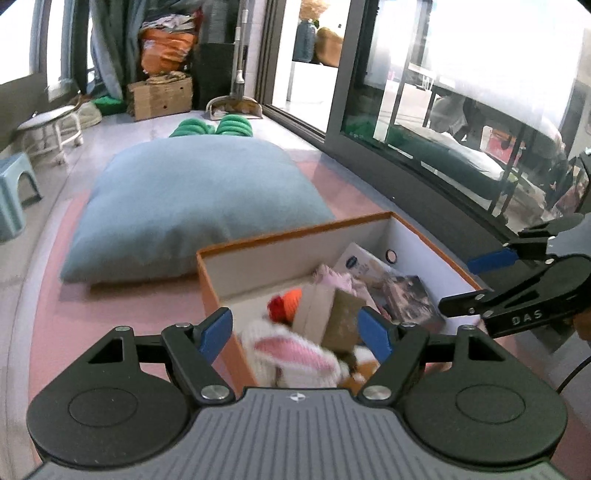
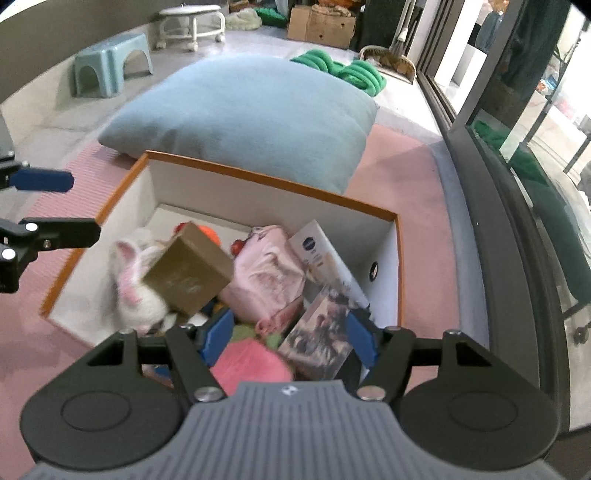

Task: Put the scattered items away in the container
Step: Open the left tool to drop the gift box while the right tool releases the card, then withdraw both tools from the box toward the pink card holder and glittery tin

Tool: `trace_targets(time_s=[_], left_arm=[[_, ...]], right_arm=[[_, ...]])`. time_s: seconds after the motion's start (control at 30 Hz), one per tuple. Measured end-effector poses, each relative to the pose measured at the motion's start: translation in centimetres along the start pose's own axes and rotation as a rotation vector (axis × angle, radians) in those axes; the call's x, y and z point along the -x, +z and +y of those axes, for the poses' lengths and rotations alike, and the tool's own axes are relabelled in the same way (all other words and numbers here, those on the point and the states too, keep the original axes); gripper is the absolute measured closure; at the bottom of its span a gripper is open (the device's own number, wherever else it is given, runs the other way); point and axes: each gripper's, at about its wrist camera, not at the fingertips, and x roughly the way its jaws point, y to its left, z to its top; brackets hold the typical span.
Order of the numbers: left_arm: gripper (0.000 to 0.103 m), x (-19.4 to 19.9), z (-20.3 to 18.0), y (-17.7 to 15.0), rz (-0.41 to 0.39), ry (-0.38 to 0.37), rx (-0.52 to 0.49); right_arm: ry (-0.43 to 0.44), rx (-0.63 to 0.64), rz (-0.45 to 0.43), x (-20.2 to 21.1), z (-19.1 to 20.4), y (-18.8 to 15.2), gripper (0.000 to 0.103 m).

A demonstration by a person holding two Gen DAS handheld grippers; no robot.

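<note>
Olive-brown box (image 2: pixel 188 273) lies tilted among the items in the orange-rimmed container (image 2: pixel 273 182), propped on the white bunny plush (image 2: pixel 135 284). It sits just ahead of the left gripper (image 1: pixel 295 332), whose jaws stand wide and empty, long axis slanting away. The right gripper (image 2: pixel 290 338), also wide and holding nothing, hangs farther off, over the pink items.

A pink mat (image 2: pixel 402 173) is lying on the pale floor (image 2: pixel 44 122), carrying an orange-rimmed box (image 2: pixel 258 181) near the camera and a blue cushion (image 2: pixel 251 110) resting just beyond it. Farther off, green slippers (image 2: pixel 347 70), a light-blue step stool (image 2: pixel 107 62), a white round stool (image 2: pixel 192 22) and a cardboard carton (image 2: pixel 321 24) are sitting on the floor.
</note>
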Motion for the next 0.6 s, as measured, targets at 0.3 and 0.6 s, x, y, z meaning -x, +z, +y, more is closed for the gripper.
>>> trace_targets(time_s=[0.3, 0.6], left_arm=[[0.015, 4.2, -0.9, -4.1, 0.029, 0.0, 0.055], [0.015, 6.0, -2.5, -6.6, 0.069, -0.029, 0.065]], right_arm=[[0.041, 0.011, -0.001, 4.3, 1.7, -5.2, 0.032], [0.061, 0.007, 0.005, 6.7, 2.9, -8.3, 0.032]])
